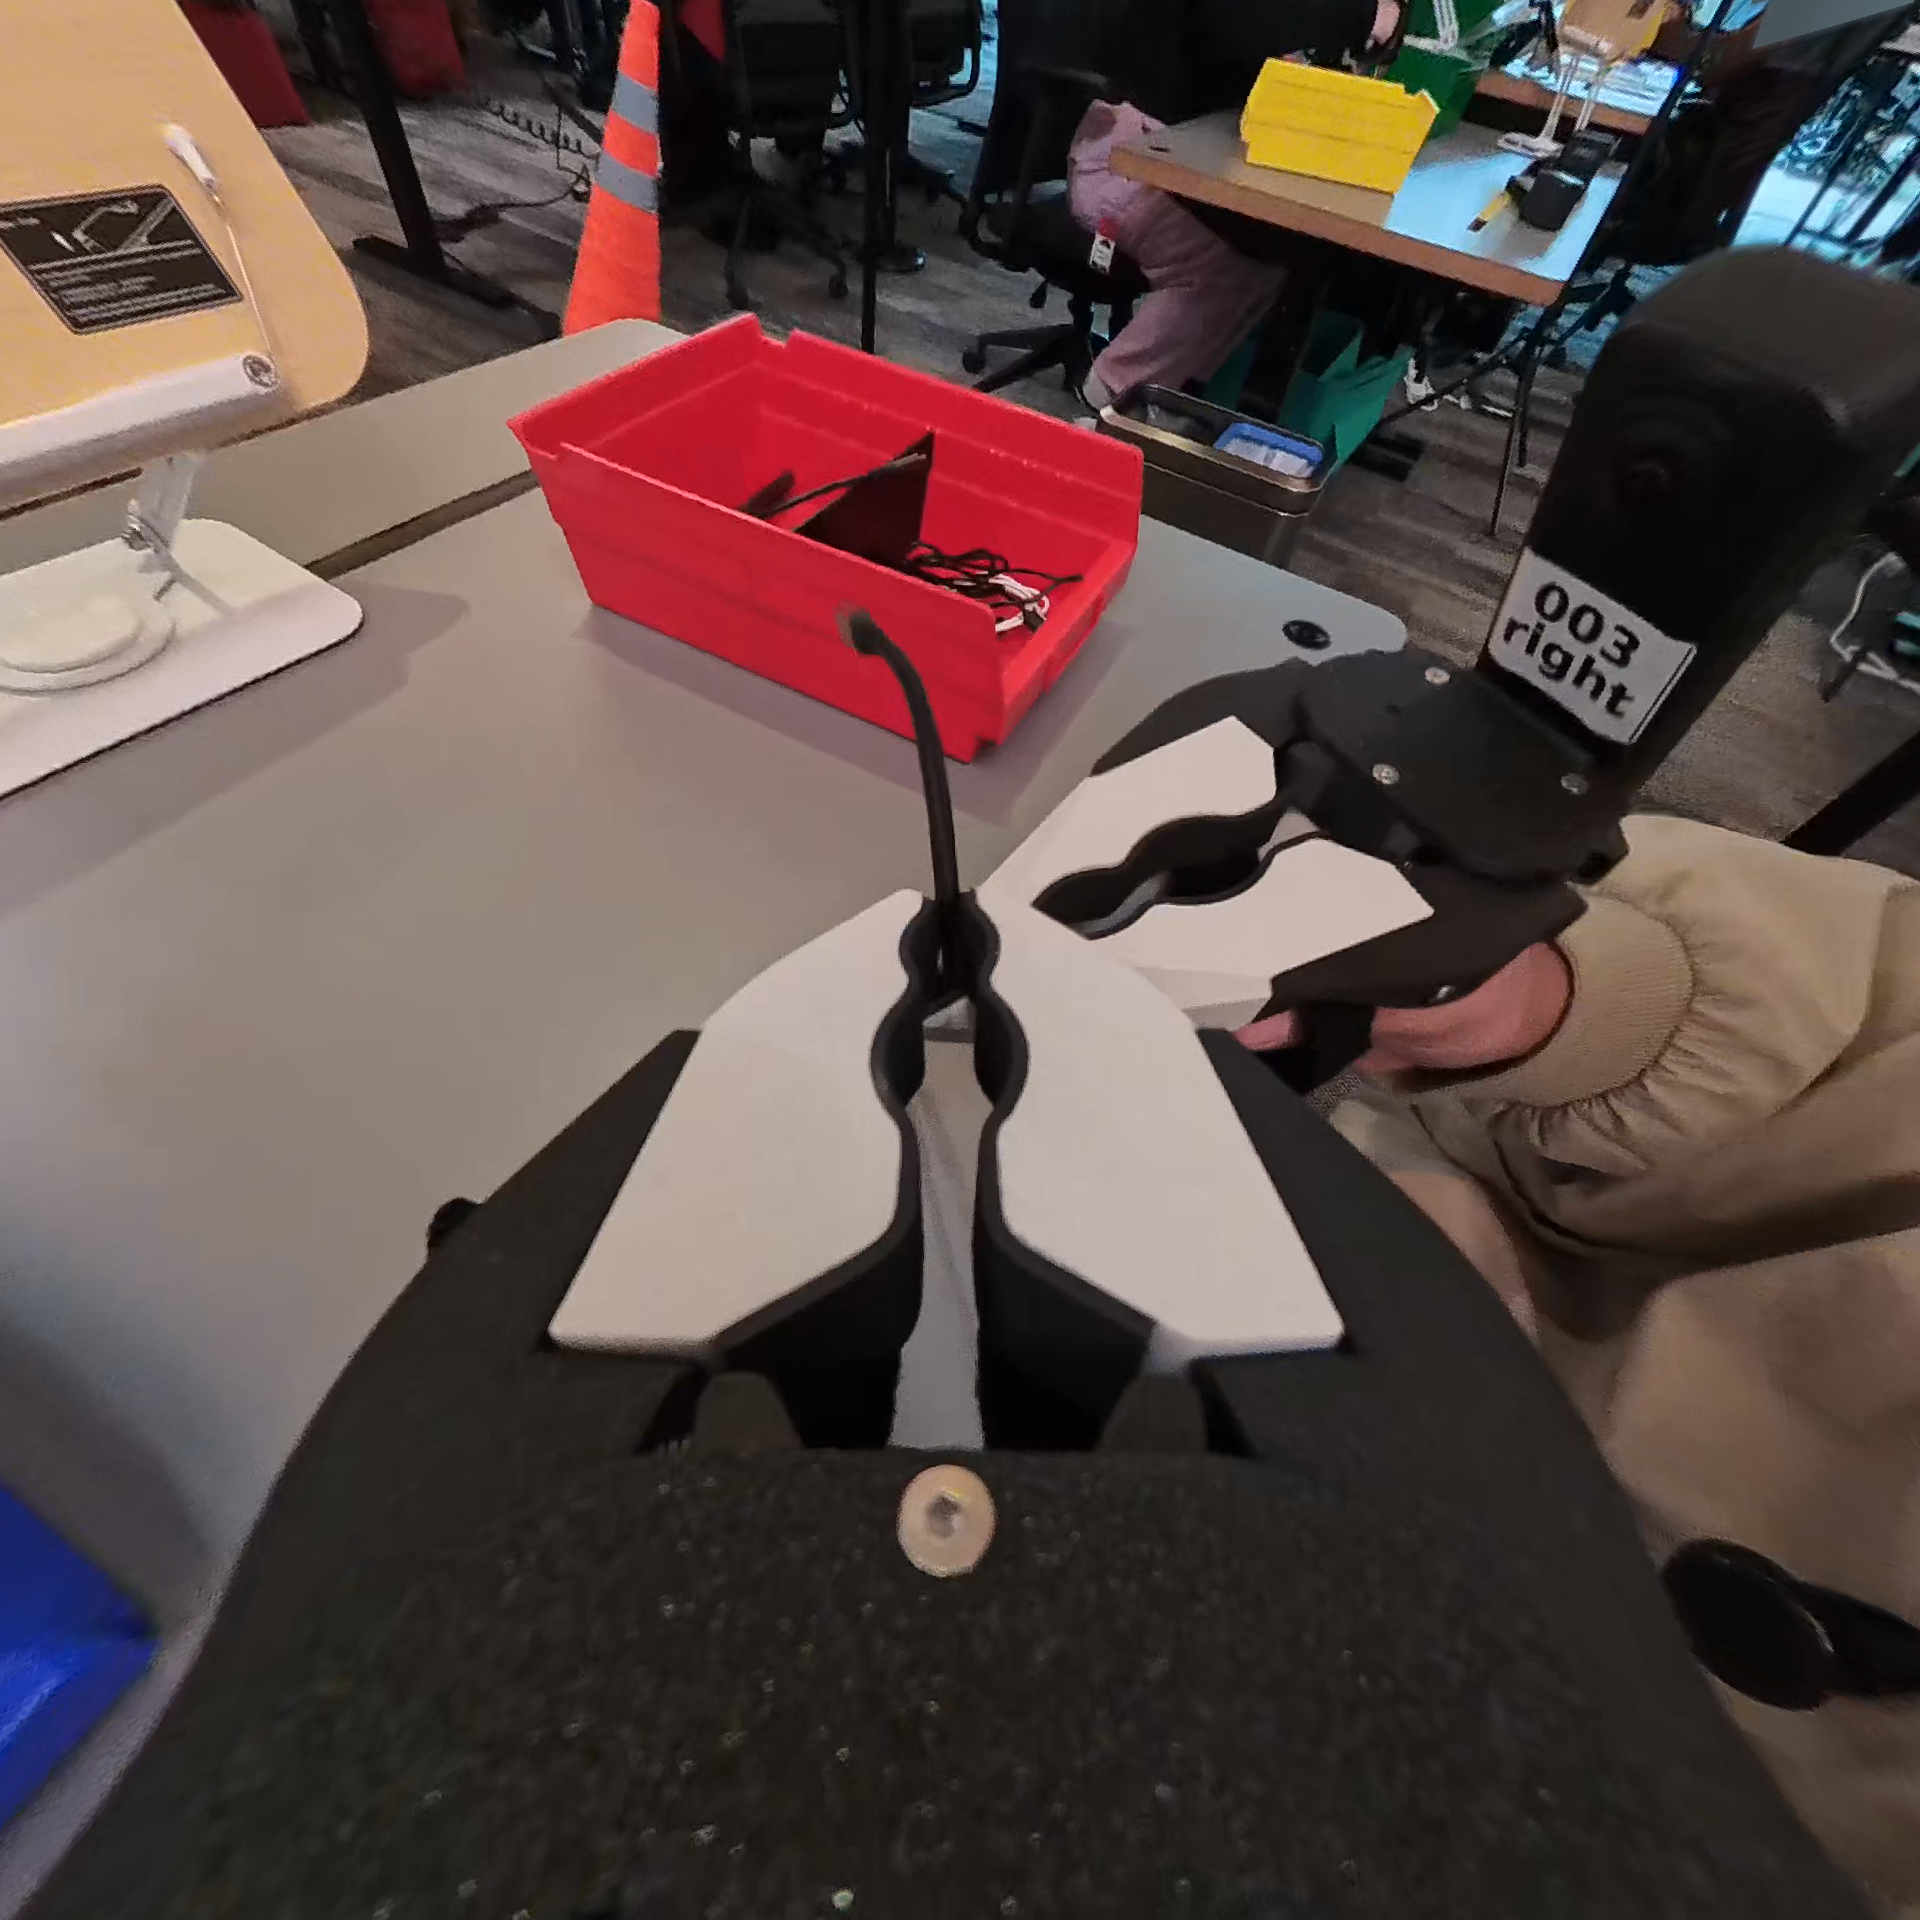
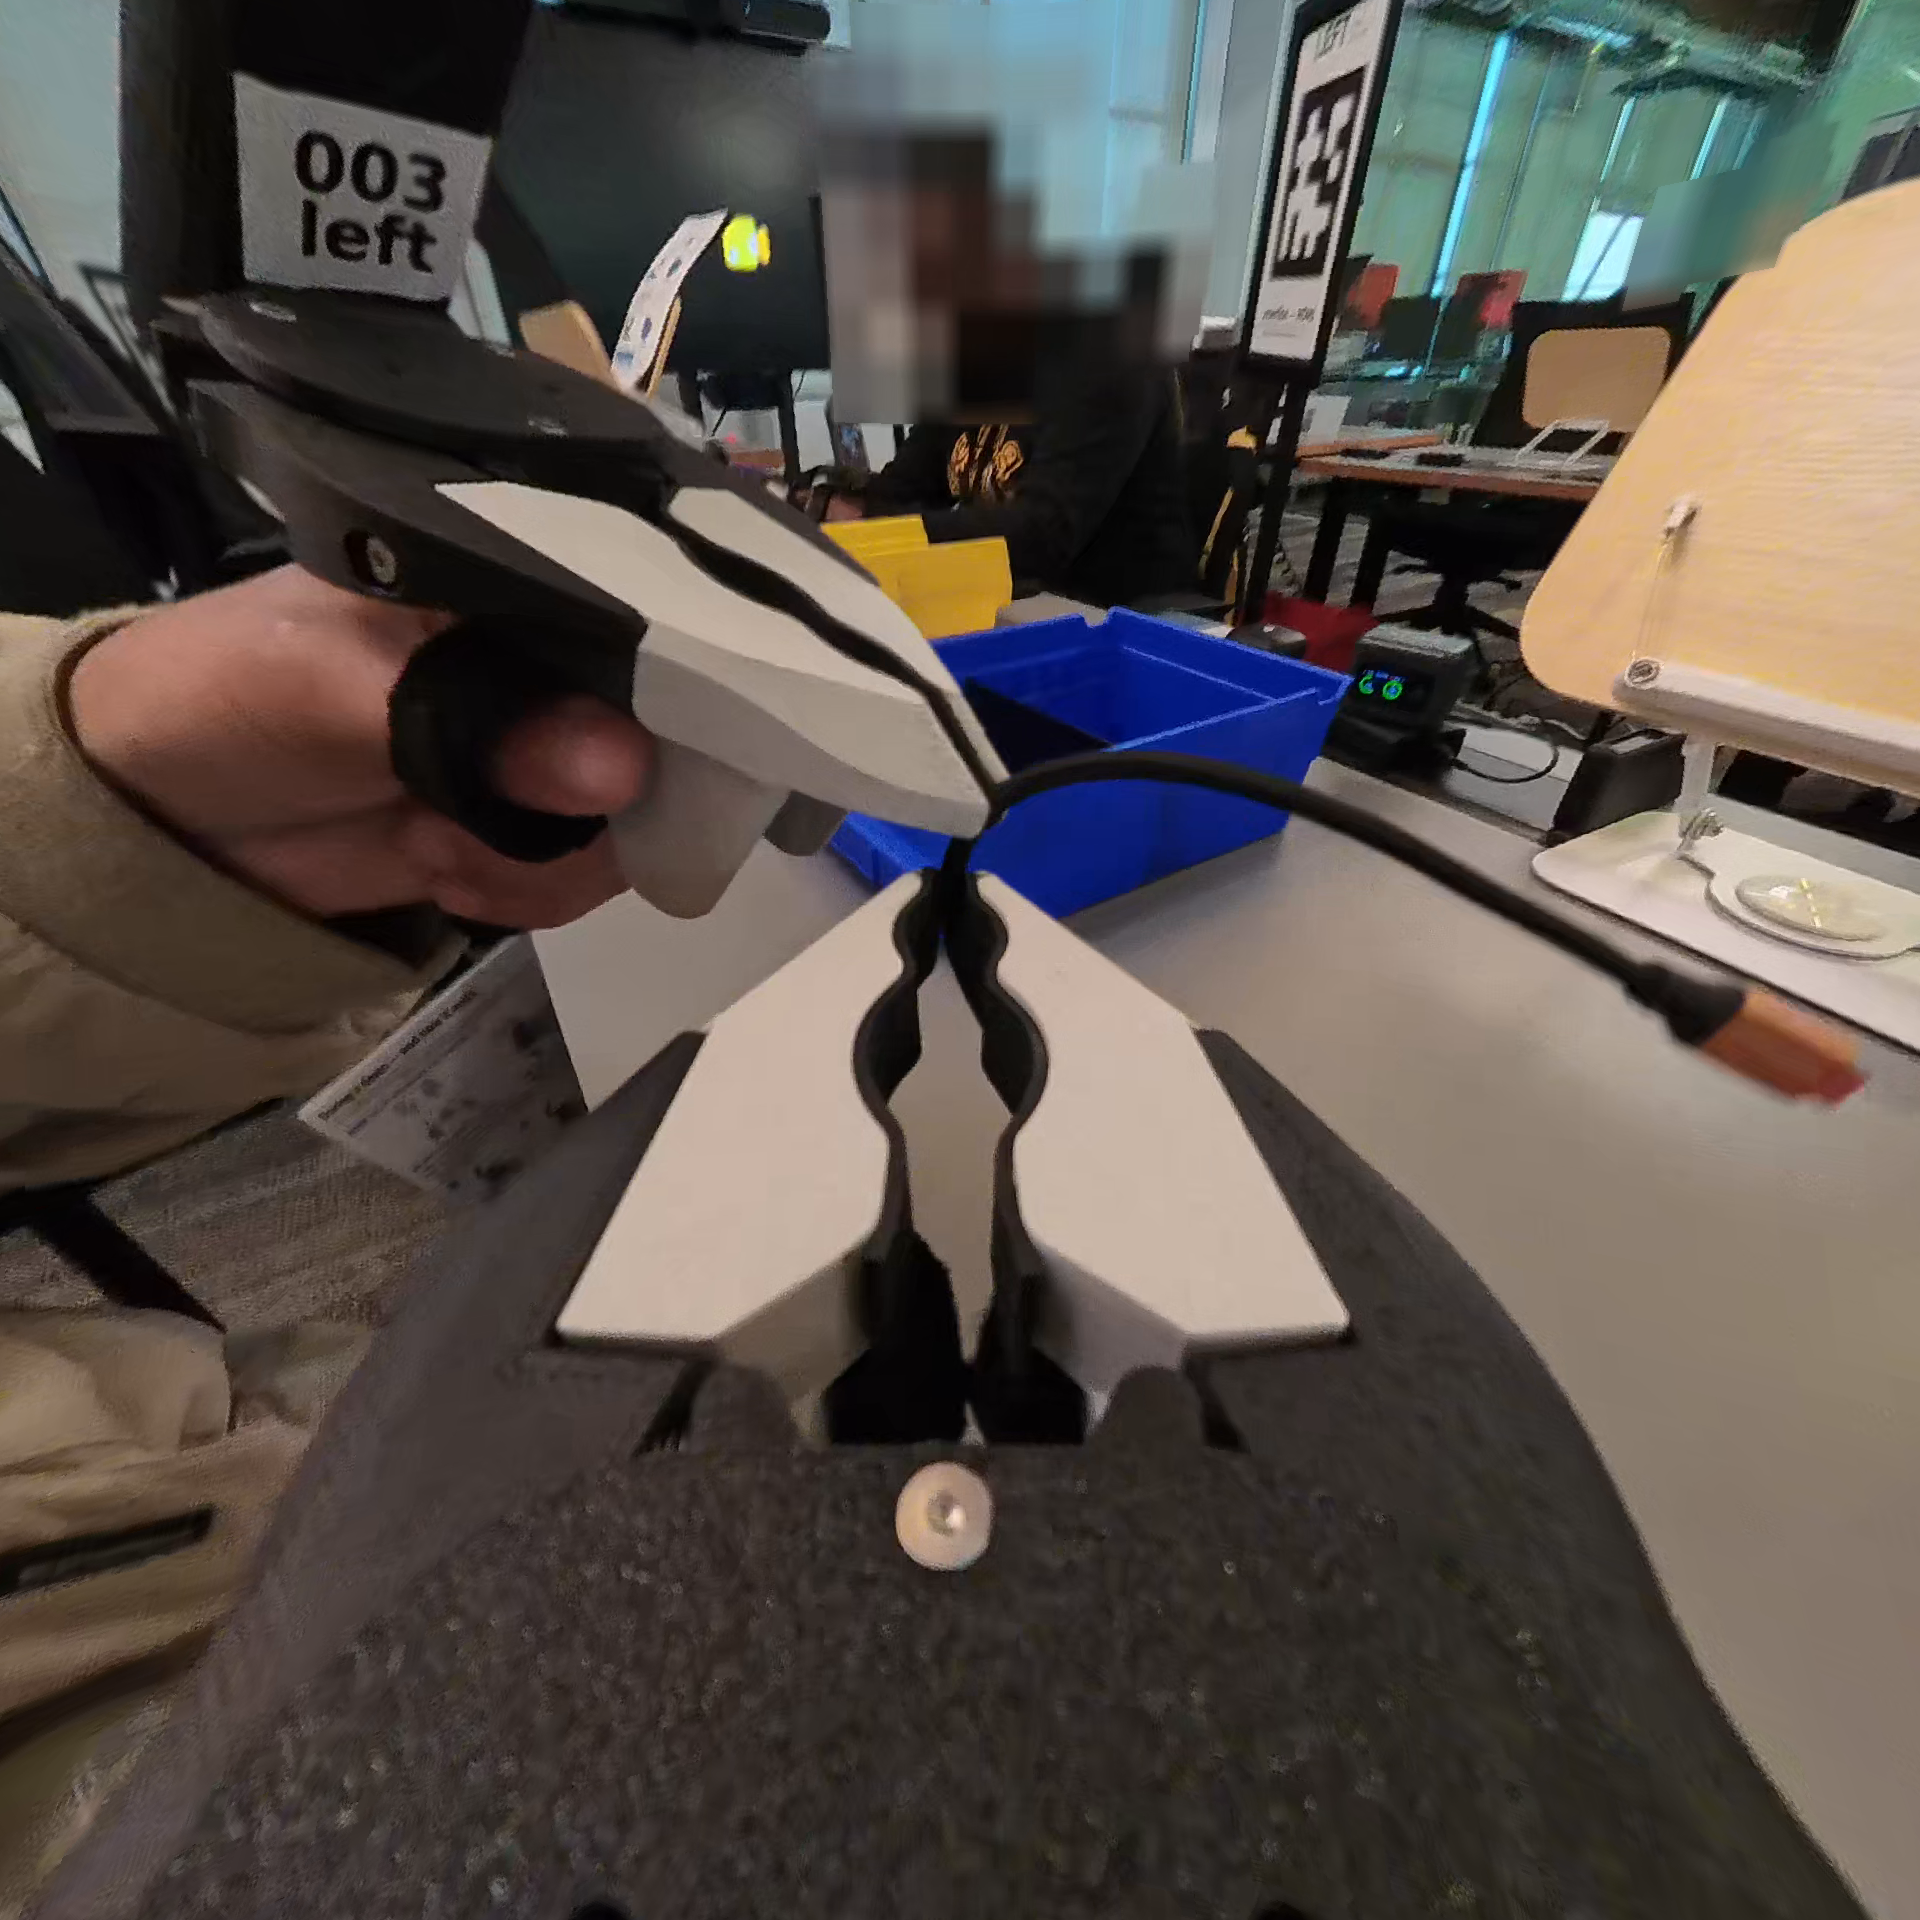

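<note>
Left gripper point(image 1: 948, 940): white fingers with black wavy inner pads, drawn nearly together at the tips and pinching a thin black cable point(image 1: 925, 769); the cable rises from the tips and curves toward the near wall of the red bin point(image 1: 831, 520), its far end blurred. Right gripper point(image 2: 948, 894): fingers likewise closed at the tips on the same black cable point(image 2: 1351, 821), with a narrow gap left between the pads farther back. In the right wrist view the cable runs from the left gripper's tips point(image 2: 987, 810), just above and touching distance from the right gripper's tips, then arcs rightward over the grey table point(image 2: 1558, 1299) and ends in an orange connector point(image 2: 1777, 1049) hanging free in the air. In the left wrist view the right gripper point(image 1: 1049, 899) lies just beside the left one, its tips meeting it from the right, held by a hand point(image 1: 1444, 1023) in a beige sleeve point(image 1: 1714, 1091). Red bin: on the table beyond the grippers, containing a dark card and tangled thin black cords point(image 1: 987, 582). Blue bin point(image 2: 1143, 727): on the table behind the left gripper. Pale wooden stand on a white base point(image 1: 156, 623): at the table's left edge. Orange traffic cone point(image 1: 623, 177): on the floor beyond the table.
</note>
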Tool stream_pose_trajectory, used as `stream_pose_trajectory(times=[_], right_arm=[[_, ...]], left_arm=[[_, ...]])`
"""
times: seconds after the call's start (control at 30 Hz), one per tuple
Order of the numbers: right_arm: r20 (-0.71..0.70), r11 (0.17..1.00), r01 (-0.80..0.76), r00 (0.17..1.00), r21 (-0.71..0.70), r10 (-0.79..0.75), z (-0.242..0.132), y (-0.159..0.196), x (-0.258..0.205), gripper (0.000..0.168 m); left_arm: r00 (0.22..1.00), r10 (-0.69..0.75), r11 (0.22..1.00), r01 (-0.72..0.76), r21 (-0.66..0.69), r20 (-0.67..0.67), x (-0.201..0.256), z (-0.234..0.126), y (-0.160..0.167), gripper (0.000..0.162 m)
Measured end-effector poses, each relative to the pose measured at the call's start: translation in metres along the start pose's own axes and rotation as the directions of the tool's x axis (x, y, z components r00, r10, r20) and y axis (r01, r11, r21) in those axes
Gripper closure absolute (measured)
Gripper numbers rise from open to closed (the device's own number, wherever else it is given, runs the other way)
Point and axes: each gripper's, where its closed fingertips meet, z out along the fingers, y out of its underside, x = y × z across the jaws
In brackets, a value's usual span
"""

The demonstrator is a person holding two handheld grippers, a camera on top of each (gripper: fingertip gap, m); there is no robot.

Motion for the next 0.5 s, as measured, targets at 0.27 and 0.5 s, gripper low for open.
stream_pose_trajectory(times=[0.27,0.5], right_arm=[[-0.126,0.978,0.132,0.98,-0.16,-0.153,-0.064,-0.029,0.076,0.166],[-0.366,0.812,-0.125,0.924,-0.57,-0.115,-0.15,-0.029,0.216,0.166]], left_arm=[[0.987,-0.153,0.985,0.149,0.093,0.044,-0.007,-0.017,0.083,0.135],[0.963,-0.269,0.962,0.268,-0.04,-0.012,0.007,-0.012,0.144,0.135]])
